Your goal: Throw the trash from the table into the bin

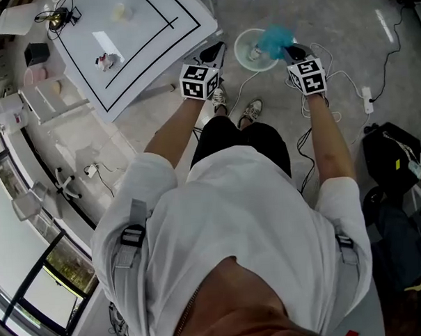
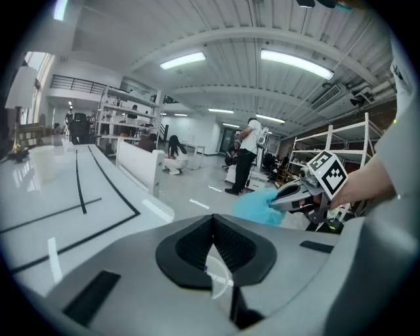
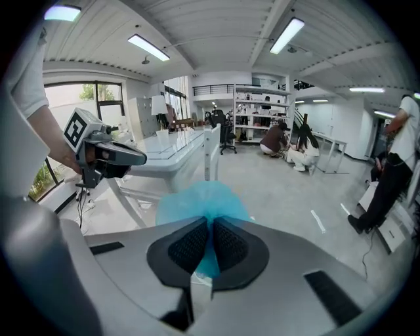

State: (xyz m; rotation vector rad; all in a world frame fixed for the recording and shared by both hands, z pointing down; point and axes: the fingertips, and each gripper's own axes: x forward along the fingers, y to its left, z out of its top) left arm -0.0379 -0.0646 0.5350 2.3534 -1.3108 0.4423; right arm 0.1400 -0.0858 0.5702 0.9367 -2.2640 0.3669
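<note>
Looking down from the head view, we see both grippers held out in front of us, low over the grey floor. The right gripper [image 1: 291,52] has its jaws clamped on a crumpled bright-blue wad of thin, soft material [image 1: 274,37]. In the right gripper view the blue bunches up between the ribbed black pads and fans out beyond them. The wad hangs over the far right rim of the round white bin [image 1: 241,43], which stands on the floor just past our shoes [image 1: 237,105]. Something small and pale lies inside the bin, too small to make out.

The left gripper [image 1: 212,54] sits between the bin and the near corner of the white table with black lines [image 1: 156,41]. Its jaws are pressed fully together, and the left gripper view shows a thin clear scrap of film [image 2: 218,275] pinched in the seam between the pads — faint print runs across it, too small to read.

More trash lies on the table, well apart from both grippers: a small crumpled scrap [image 1: 105,62], a flat white strip [image 1: 107,43] just beside it and, further back, a pale yellowish lump [image 1: 120,12].
</note>
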